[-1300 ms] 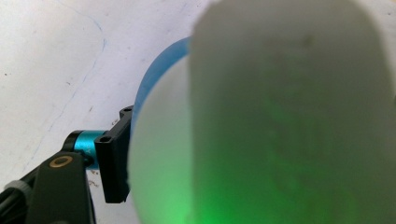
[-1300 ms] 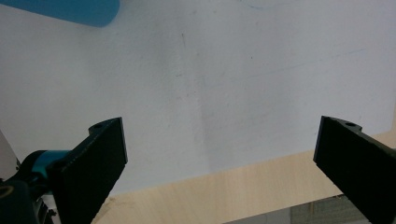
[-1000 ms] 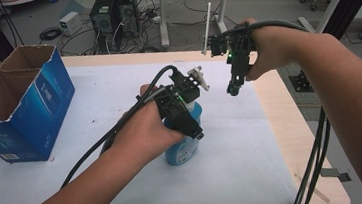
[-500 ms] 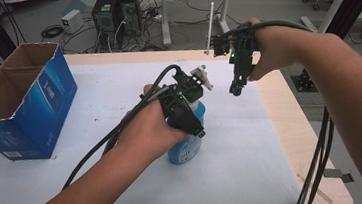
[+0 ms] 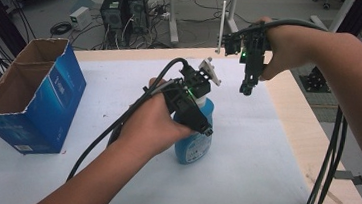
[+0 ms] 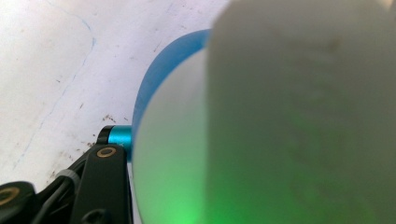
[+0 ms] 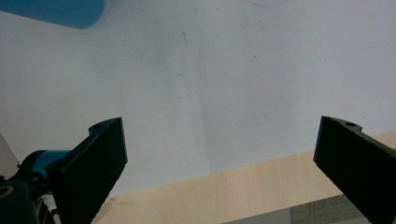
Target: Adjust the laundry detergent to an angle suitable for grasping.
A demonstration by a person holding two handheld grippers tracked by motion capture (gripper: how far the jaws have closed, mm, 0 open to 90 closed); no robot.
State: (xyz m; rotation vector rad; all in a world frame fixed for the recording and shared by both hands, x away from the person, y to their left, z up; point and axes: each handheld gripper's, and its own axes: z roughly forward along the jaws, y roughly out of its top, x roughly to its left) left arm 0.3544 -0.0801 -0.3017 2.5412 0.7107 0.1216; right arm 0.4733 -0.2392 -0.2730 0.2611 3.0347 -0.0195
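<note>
An open blue box (image 5: 28, 100) stood well left of the left gripper (image 5: 191, 105), which was clamped on the blue spray bottle (image 5: 194, 143); its own view was blocked by the bottle's blurred white top. The right gripper (image 5: 248, 76) hung with jaws apart above the white mat (image 7: 233, 70).

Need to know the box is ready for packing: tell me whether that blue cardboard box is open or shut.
Open. In the high view the blue cardboard box stands upright with its top flaps raised, brown inner walls showing. Its bottom is out of sight.

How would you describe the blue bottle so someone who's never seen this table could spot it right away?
Start at the white-topped table and pass the big open blue cardboard box at its left edge. Near the table's middle stands the blue bottle, upright, with the left gripper at its white top. It is translucent plastic, far smaller than the box.
</note>
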